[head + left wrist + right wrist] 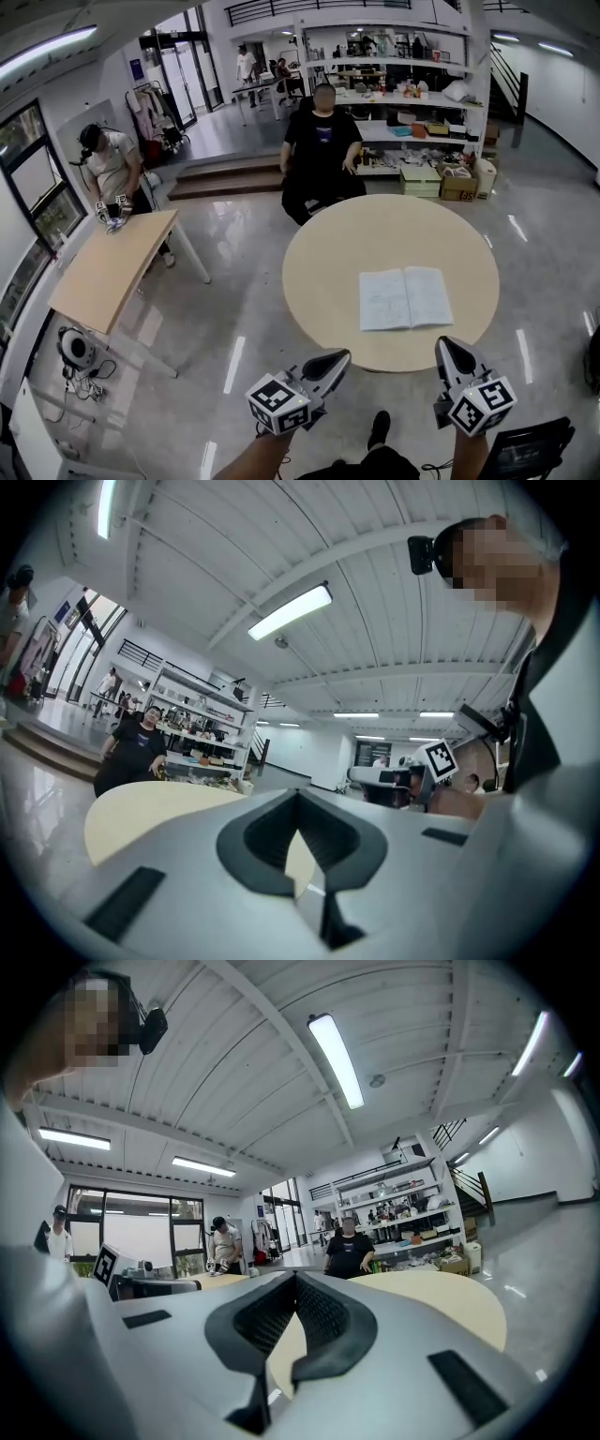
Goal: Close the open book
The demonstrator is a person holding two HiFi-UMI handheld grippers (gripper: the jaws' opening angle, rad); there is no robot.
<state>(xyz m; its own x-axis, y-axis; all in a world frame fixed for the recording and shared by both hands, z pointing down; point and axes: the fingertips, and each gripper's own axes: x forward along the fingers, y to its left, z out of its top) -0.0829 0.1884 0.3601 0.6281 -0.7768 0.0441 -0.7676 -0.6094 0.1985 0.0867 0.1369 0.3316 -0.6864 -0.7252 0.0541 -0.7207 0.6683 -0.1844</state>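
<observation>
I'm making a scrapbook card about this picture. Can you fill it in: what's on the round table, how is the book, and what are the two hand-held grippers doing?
Table: round table, pale top
Book: book, lying open and flat, pages up
Left hand-held gripper: jaws together, empty, by the table's near edge, apart from the book
Right hand-held gripper: jaws together, empty, by the near edge, apart from the book
Far side: person in black
Job: book not yet closed
</observation>
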